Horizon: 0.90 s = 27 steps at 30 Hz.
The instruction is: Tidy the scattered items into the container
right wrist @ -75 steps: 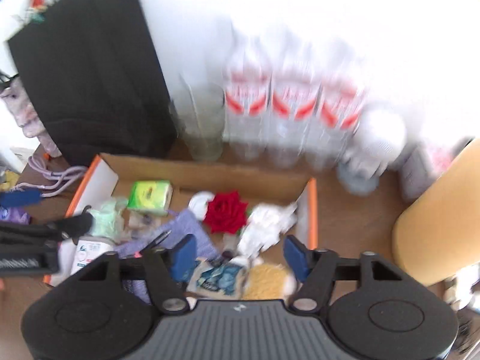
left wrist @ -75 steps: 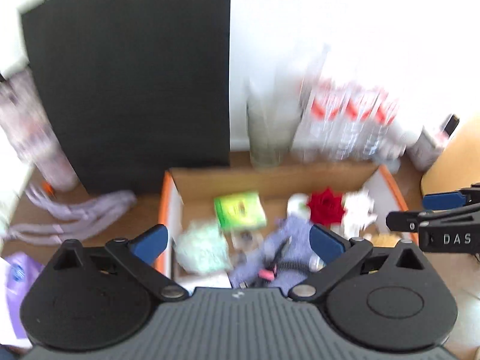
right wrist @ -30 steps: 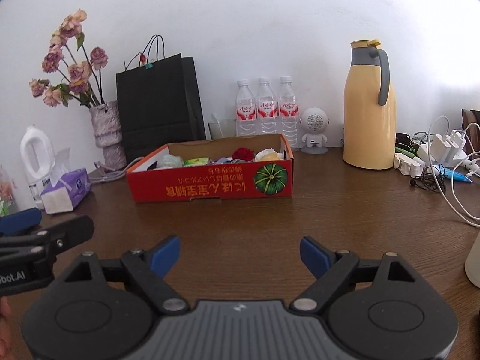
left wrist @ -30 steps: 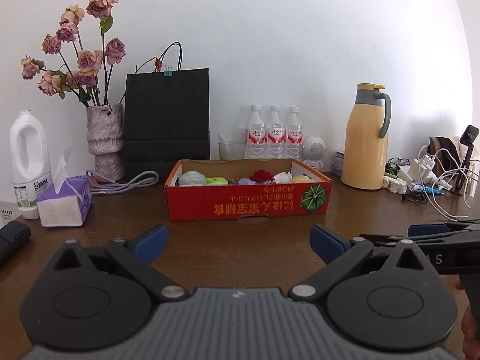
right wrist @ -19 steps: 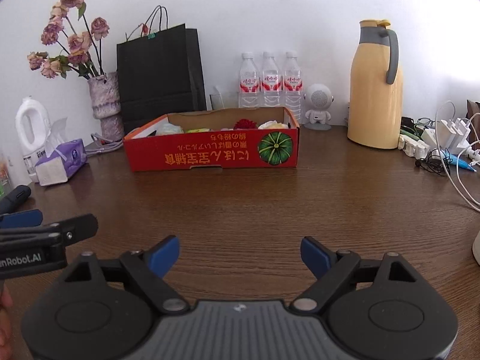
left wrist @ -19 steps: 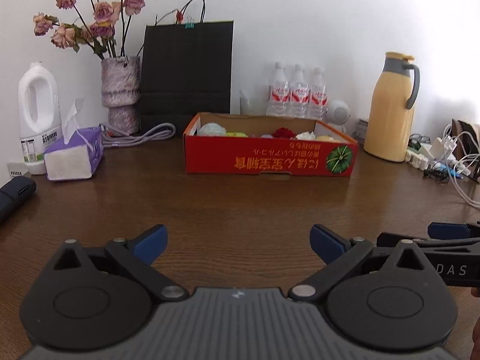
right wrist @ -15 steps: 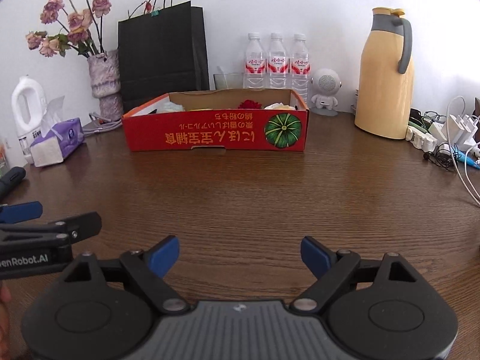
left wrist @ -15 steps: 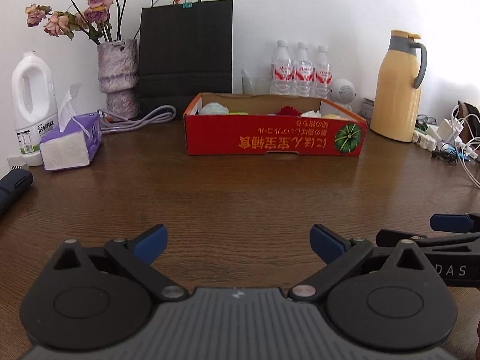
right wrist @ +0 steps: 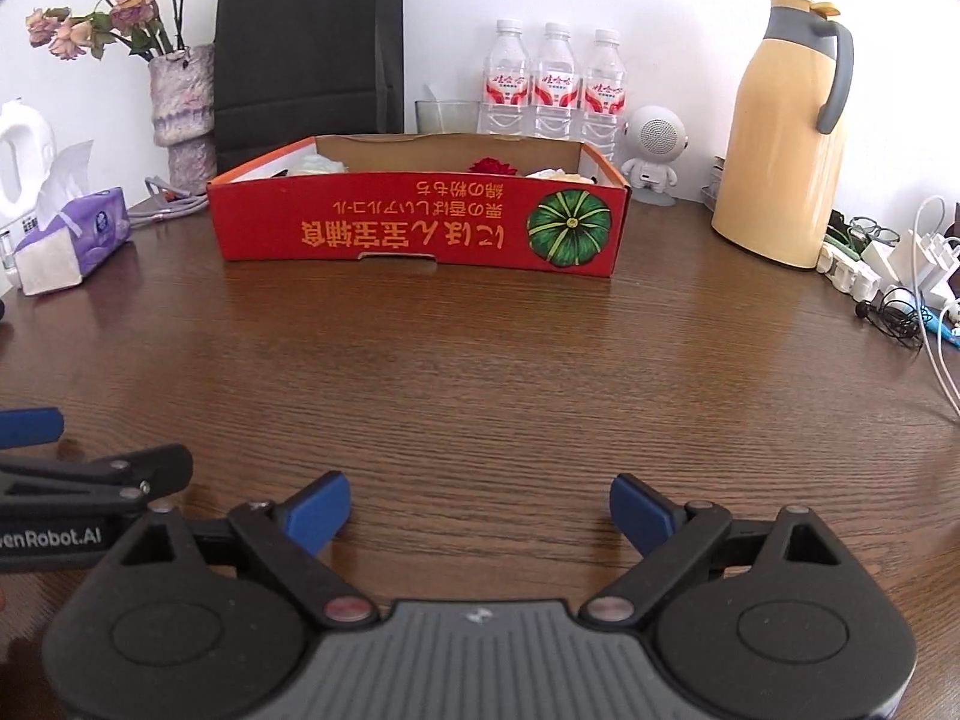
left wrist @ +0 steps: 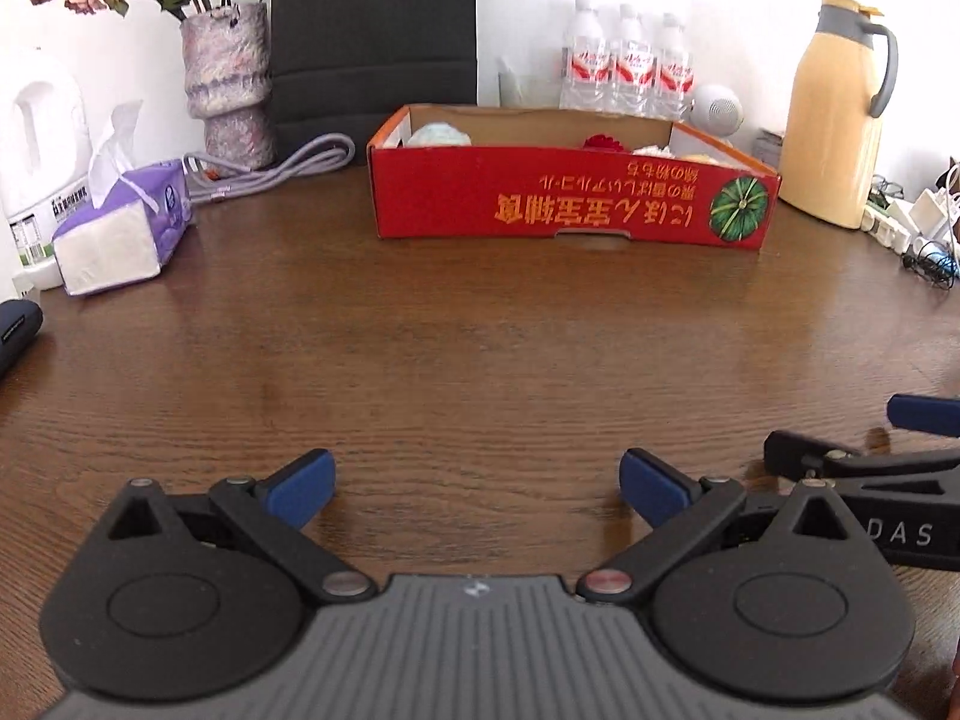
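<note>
A shallow red cardboard box (left wrist: 570, 195) with a pumpkin print stands at the far middle of the brown table; it also shows in the right wrist view (right wrist: 420, 228). Inside it I see a red flower (right wrist: 492, 166), a pale green bundle (left wrist: 435, 135) and white items. My left gripper (left wrist: 477, 483) is open and empty, low over the near table. My right gripper (right wrist: 480, 510) is open and empty beside it, also near the table's front; it shows at the right edge of the left wrist view (left wrist: 864, 462).
Along the back stand a black paper bag (right wrist: 306, 54), a vase with dried roses (right wrist: 180, 108), three water bottles (right wrist: 555, 84), a small white speaker (right wrist: 654, 147) and a yellow thermos jug (right wrist: 786, 162). A purple tissue pack (left wrist: 123, 228) lies left, chargers and cables (right wrist: 900, 276) right.
Both grippers have pulled back from above the box and come down low over the near table. Both stay open and empty.
</note>
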Each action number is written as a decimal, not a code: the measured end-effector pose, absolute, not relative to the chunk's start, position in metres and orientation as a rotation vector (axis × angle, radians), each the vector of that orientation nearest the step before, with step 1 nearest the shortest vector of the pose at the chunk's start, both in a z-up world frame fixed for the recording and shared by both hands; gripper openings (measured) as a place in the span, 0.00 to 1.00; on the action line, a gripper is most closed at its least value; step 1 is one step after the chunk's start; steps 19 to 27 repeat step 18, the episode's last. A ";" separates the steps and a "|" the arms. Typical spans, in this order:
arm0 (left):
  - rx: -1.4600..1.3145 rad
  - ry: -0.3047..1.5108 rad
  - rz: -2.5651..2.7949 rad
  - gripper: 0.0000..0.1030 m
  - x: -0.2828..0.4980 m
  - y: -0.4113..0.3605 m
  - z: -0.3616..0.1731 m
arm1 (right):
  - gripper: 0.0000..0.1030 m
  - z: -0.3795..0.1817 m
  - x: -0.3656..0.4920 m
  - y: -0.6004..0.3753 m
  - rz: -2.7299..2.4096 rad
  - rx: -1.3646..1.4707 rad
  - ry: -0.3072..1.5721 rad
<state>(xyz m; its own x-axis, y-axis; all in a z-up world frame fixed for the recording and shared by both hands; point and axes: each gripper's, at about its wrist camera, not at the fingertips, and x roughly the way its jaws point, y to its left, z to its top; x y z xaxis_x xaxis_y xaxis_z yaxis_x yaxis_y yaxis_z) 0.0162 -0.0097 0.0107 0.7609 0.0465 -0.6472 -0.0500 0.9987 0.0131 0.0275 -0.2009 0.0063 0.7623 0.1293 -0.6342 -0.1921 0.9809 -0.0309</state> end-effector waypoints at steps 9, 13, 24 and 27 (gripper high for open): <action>-0.008 0.704 0.074 1.00 0.016 -0.009 0.009 | 1.00 0.004 0.037 -0.208 0.187 -0.061 0.713; -0.011 0.705 0.075 1.00 0.017 -0.008 0.010 | 1.00 0.003 0.039 -0.207 0.204 -0.085 0.703; -0.014 0.705 0.073 1.00 0.018 -0.008 0.010 | 1.00 0.003 0.040 -0.207 0.211 -0.081 0.705; -0.014 0.705 0.073 1.00 0.018 -0.008 0.010 | 1.00 0.003 0.040 -0.207 0.211 -0.081 0.705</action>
